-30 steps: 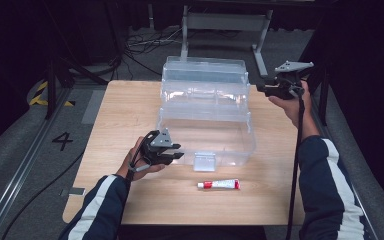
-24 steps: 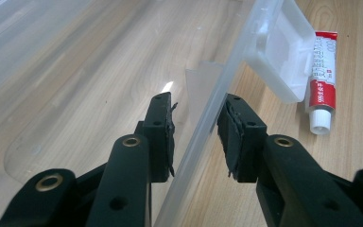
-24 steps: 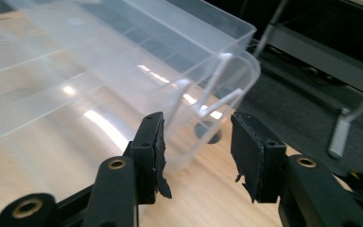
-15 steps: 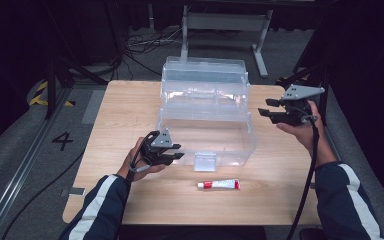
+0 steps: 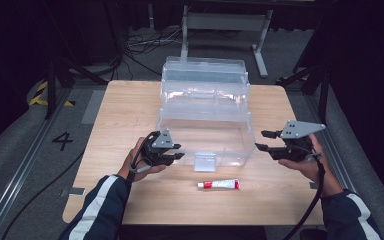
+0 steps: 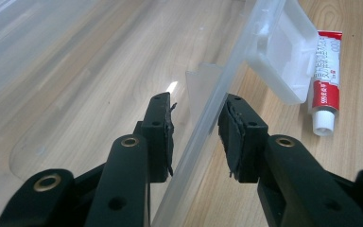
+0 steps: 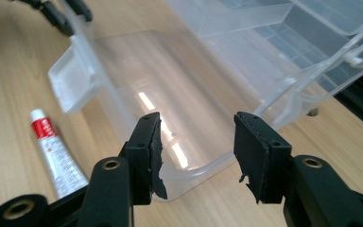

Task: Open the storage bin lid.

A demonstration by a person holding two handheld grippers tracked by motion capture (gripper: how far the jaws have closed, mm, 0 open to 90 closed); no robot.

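The right hand-held gripper [image 5: 266, 140] has swung down beside the clear box [image 5: 205, 132], jaws spread, just opening; the left hand-held gripper [image 5: 177, 151] straddles its front wall, not pinching.

One clear bin [image 5: 205, 142], one lid [image 5: 203, 80] behind it, one tube [image 5: 219, 185], two grippers, left [image 5: 172, 152] and right [image 5: 266, 141], one table [image 5: 125, 110]

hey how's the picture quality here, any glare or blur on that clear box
High view: evenly lit table, dark surroundings, the clear box soft and hazy. Left gripper view: a small glint on the box wall, jaws sharp. Right gripper view: bright reflection streaks on the box floor, toothpaste tube slightly soft.
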